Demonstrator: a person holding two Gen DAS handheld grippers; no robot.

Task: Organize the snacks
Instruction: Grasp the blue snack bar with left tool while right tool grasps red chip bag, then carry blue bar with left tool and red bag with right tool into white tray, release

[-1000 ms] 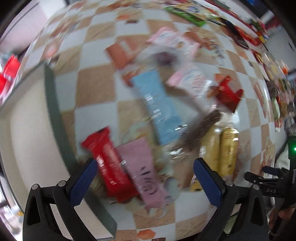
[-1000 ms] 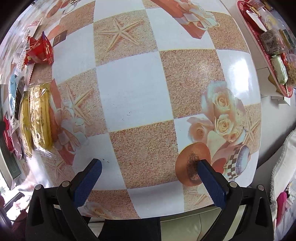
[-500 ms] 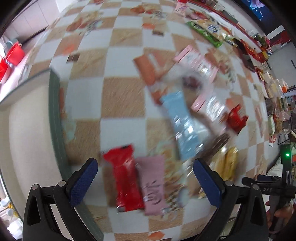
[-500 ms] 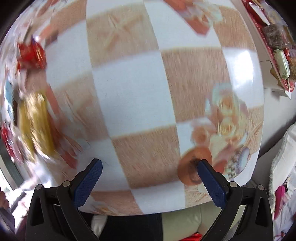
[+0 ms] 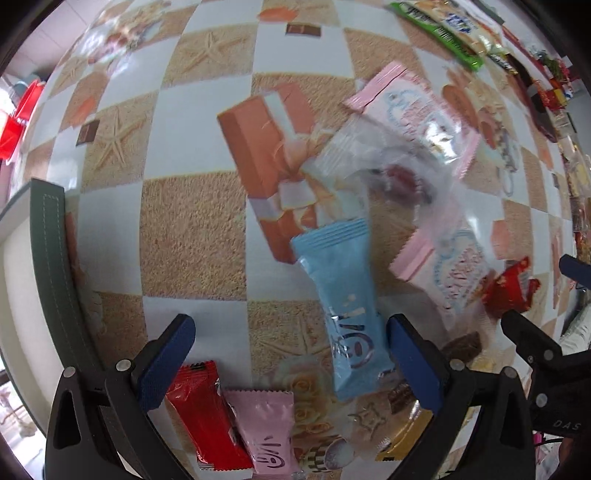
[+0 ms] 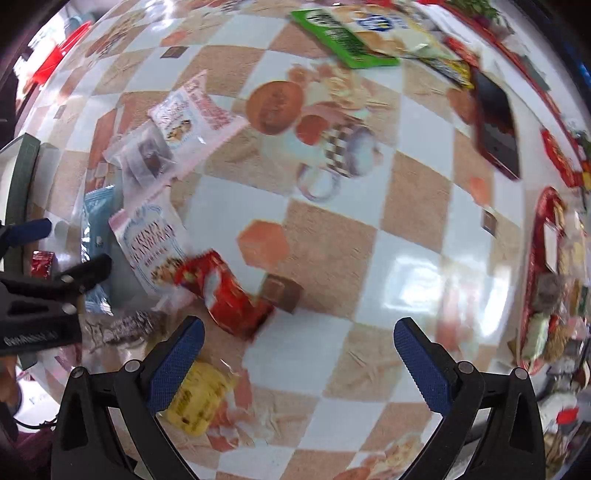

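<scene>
Left gripper [image 5: 291, 360]: jaws spread wide, nothing clamped between the blue pads [image 5: 166, 363]. Positioned low over the checkered tablecloth [image 5: 192, 229]. Between the pads: light blue packet [image 5: 345, 314], lying lengthwise just inside the right pad, contact not determinable. Near the left pad: red packet [image 5: 207, 417], with a pink packet [image 5: 267, 430] touching its side. Beyond the blue packet: clear wrapper [image 5: 373, 162] overlapping two pink-edged snack bags [image 5: 413, 114]. Further right: small red pouch [image 5: 511, 290]. At left edge: dark green tray rim [image 5: 51, 266].

Right gripper [image 6: 295, 360]: jaws equally wide apart, empty. Hovering over bare tablecloth squares. Just ahead of the left pad [image 6: 177, 363]: red pouch [image 6: 225, 295], blurred. Partly under the left pad: yellow packet [image 6: 199, 397]. Left gripper body visible at the left border of this view. Far end of table: green-and-white bag [image 6: 354, 33]. Right edge: red tray [image 6: 532, 280] holding assorted snacks.
</scene>
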